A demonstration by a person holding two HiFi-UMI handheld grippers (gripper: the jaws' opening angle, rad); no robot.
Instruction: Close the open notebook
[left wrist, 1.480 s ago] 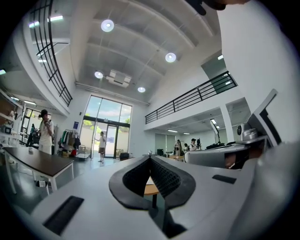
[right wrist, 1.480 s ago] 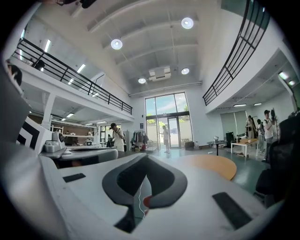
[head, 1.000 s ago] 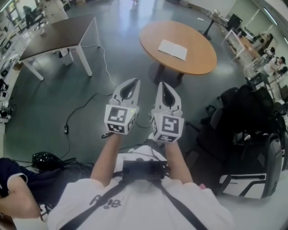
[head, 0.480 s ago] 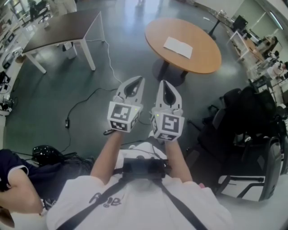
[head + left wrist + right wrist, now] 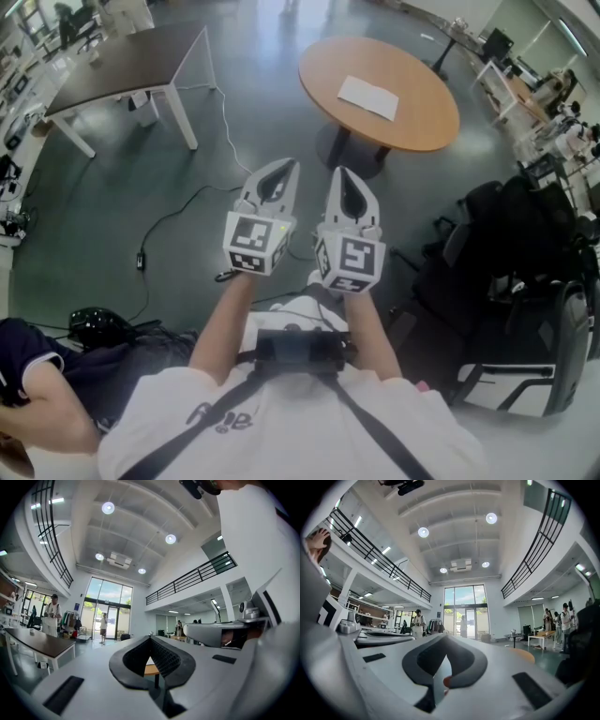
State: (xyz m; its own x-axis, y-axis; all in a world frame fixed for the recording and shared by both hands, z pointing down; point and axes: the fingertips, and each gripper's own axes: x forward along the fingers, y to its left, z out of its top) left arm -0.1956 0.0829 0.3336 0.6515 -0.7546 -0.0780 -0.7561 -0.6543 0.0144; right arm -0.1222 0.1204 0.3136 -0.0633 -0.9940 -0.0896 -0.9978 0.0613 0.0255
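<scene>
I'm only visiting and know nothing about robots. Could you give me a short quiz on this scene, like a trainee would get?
1. True or false: the open white notebook lies on the round orange wooden table.
2. Choose one: the left gripper and the right gripper are A) both shut and empty, B) both gripping the notebook, C) both wide open.
3. Fill in: the dark rectangular table stands on ___ legs.
Key: 1 true; 2 A; 3 white.
</scene>
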